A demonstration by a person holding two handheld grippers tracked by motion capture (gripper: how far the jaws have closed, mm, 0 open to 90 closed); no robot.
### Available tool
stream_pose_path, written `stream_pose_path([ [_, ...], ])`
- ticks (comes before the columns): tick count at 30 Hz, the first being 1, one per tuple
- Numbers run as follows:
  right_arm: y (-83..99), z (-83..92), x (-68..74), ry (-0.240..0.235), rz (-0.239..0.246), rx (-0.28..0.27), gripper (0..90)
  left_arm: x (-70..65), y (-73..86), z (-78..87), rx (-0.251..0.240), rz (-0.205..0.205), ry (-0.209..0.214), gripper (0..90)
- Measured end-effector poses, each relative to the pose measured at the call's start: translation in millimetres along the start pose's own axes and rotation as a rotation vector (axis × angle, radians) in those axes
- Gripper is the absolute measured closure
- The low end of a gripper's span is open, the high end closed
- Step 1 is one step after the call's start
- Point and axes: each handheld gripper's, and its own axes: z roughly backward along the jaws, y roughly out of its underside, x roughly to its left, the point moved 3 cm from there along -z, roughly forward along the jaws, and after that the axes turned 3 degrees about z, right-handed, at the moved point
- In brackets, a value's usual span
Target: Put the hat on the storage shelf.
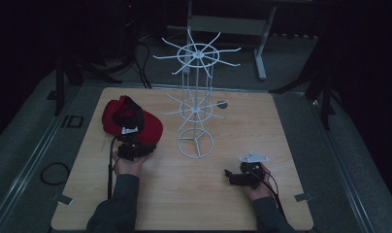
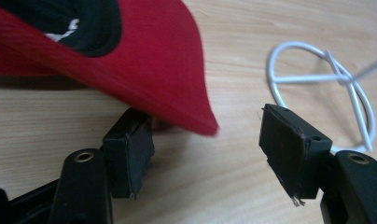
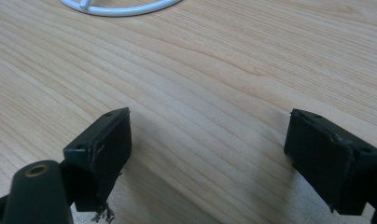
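Left claw spread at red cap's brim tip on bench, not pinching; right claw spread, idle; cap not yet hung on white rack.

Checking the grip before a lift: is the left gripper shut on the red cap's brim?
Open. The left gripper has its jaws wide apart; the red cap has its brim tip between them, no pad pressing it.
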Motion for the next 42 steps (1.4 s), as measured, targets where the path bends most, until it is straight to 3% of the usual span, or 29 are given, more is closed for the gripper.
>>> stream_pose_path([
  [1,0.0,0.0,0.0,0.0,-0.001,0.0,14.7,0.0,0.0,0.0,0.0,0.0,0.0,35.5],
  [2,0.0,0.0,0.0,0.0,0.0,0.0,14.7,3.3,-2.3,-3.2,-0.007,0.033,0.003,35.8],
  [5,-0.1,0.0,0.0,0.0,0.0,0.001,14.7,7.9,-5.0,-4.9,-0.021,0.066,-0.002,38.0],
  [14,-0.1,0.0,0.0,0.0,0.0,0.0,14.7,20.2,-4.0,3.0,-0.011,0.074,-0.013,53.6],
  [21,-0.1,-0.1,0.0,-0.001,0.0,0.0,14.7,44.2,-0.6,21.0,-0.022,0.095,-0.034,62.2],
  [24,-0.1,-0.1,0.0,-0.001,0.0,0.0,14.7,52.4,-1.2,24.9,-0.03,0.118,-0.047,61.5],
  [27,-0.1,-0.1,-0.1,-0.001,0.001,0.0,14.7,51.8,-0.9,18.9,-0.012,0.123,-0.029,56.0],
  [34,-0.2,-0.2,0.0,0.0,0.0,0.0,14.7,45.1,-2.8,-0.9,0.0,0.156,-0.002,54.3],
  [36,-0.1,-0.2,0.0,0.0,0.0,0.0,14.7,44.9,-4.1,-3.1,0.003,0.154,-0.01,56.8],
  [38,-0.1,-0.2,0.0,-0.001,0.0,0.0,14.7,46.4,-4.5,-3.3,0.011,0.139,-0.014,66.0],
  [42,-0.1,-0.1,0.0,0.0,0.0,0.0,14.7,54.4,-3.6,1.5,0.019,0.157,0.002,69.4],
])
